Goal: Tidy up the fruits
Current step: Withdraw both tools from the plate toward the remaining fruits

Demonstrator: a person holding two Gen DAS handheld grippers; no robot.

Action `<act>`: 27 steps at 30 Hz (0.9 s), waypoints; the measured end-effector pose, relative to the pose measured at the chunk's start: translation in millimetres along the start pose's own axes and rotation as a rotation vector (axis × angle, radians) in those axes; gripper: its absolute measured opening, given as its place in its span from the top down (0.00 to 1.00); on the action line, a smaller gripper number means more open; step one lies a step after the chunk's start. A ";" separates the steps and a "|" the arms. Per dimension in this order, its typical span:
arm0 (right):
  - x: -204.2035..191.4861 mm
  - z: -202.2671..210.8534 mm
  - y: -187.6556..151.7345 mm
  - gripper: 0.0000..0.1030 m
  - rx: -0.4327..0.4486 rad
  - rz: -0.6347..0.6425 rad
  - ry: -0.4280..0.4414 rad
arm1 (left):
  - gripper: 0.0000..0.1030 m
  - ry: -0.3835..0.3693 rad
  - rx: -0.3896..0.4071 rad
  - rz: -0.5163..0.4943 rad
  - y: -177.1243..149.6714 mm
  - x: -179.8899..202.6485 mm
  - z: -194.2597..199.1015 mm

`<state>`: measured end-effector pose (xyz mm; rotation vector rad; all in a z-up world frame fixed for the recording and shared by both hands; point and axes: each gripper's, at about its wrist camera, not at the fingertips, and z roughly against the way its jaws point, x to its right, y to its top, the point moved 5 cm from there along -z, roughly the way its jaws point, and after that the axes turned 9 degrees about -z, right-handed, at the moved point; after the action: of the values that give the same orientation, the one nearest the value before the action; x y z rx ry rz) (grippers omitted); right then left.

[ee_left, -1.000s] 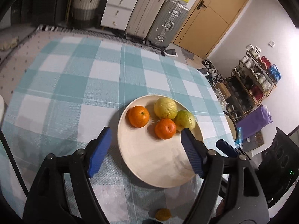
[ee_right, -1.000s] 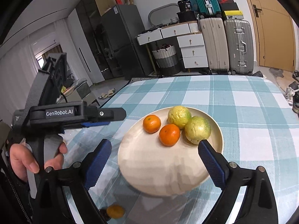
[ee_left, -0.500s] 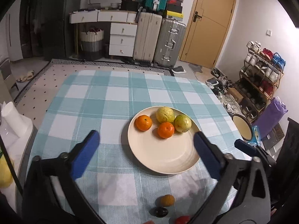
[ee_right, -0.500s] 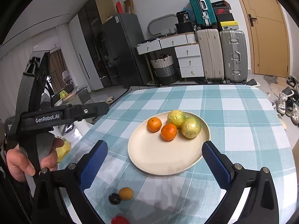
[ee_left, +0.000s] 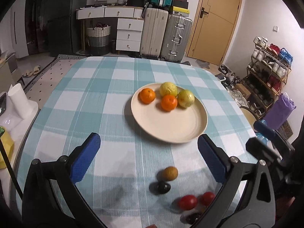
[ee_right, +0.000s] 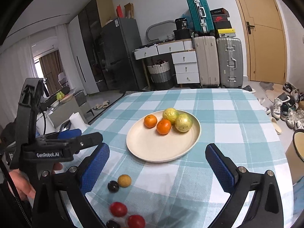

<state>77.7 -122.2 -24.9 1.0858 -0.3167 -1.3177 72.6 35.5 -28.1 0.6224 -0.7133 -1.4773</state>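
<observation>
Already sitting on the round cream plate (ee_right: 163, 152) are two orange mandarins (ee_right: 163, 126) and two yellow-green round fruits (ee_right: 183, 122), bunched together at the plate's far side, leaving its near half bare. Nearer the cameras than the plate, well apart from its rim, the small loose fruits are lying on the cloth: a tan oval fruit (ee_right: 124, 180) touching a small black round fruit (ee_right: 113, 186), then two red cherry tomatoes (ee_right: 118, 209) and another dark fruit (ee_right: 112, 224) at the very bottom edge.

Both tools are hovering on the near side of the plate with nothing between their blue pads. The left hand-held gripper (ee_left: 148, 159) is standing spread wide over the cloth, and the right hand-held gripper (ee_right: 157, 163) is likewise spread wide and empty.

Judging from this layout, the small fruits are the risk: they are round and slick-looking, so a pinch landing off-centre could squirt one across the cloth and off the worktop's near edge. The tan and black fruits are touching, so closing on one could knock the other away. A hard squeeze could burst a tomato.

Beyond the plate, the worktop's teal-and-white checked tablecloth (ee_left: 91, 98) is running flat to a rounded far edge. Behind that are standing silver and beige suitcases (ee_left: 176, 36), white drawers (ee_left: 130, 34), a woven basket and a yellow door (ee_left: 216, 22).
</observation>
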 end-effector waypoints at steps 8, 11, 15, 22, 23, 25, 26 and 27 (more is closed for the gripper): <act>1.6 11.6 -20.7 0.00 -0.025 -0.015 -0.003 | 0.01 -0.028 -0.051 -0.015 -30.8 9.6 -4.0; -0.9 16.5 -28.9 0.00 -0.022 0.000 -0.002 | 0.01 -0.068 -0.065 -0.024 -42.5 14.4 -3.4; 3.4 18.2 -39.9 0.00 -0.051 -0.011 -0.012 | 0.01 -0.111 -0.085 -0.061 -59.8 20.9 -1.6; 13.8 18.2 -51.0 0.00 -0.093 -0.047 -0.026 | 0.01 -0.146 -0.117 -0.089 -90.1 23.7 6.0; 14.0 17.5 -52.2 0.00 -0.101 -0.052 -0.025 | 0.01 -0.144 -0.121 -0.097 -93.9 24.3 6.8; 13.1 16.1 -53.8 0.00 -0.110 -0.051 -0.020 | 0.01 -0.154 -0.125 -0.109 -100.0 26.3 9.2; 12.1 15.9 -54.8 0.00 -0.109 -0.047 -0.020 | 0.01 -0.164 -0.128 -0.112 -102.9 27.9 10.1; 11.1 15.3 -55.8 0.00 -0.110 -0.043 -0.022 | 0.01 -0.174 -0.133 -0.115 -105.9 29.7 10.5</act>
<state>35.4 -132.0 -64.7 0.9910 -0.2353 -1.3699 -6.0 5.1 -99.6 0.4428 -0.7152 -1.6857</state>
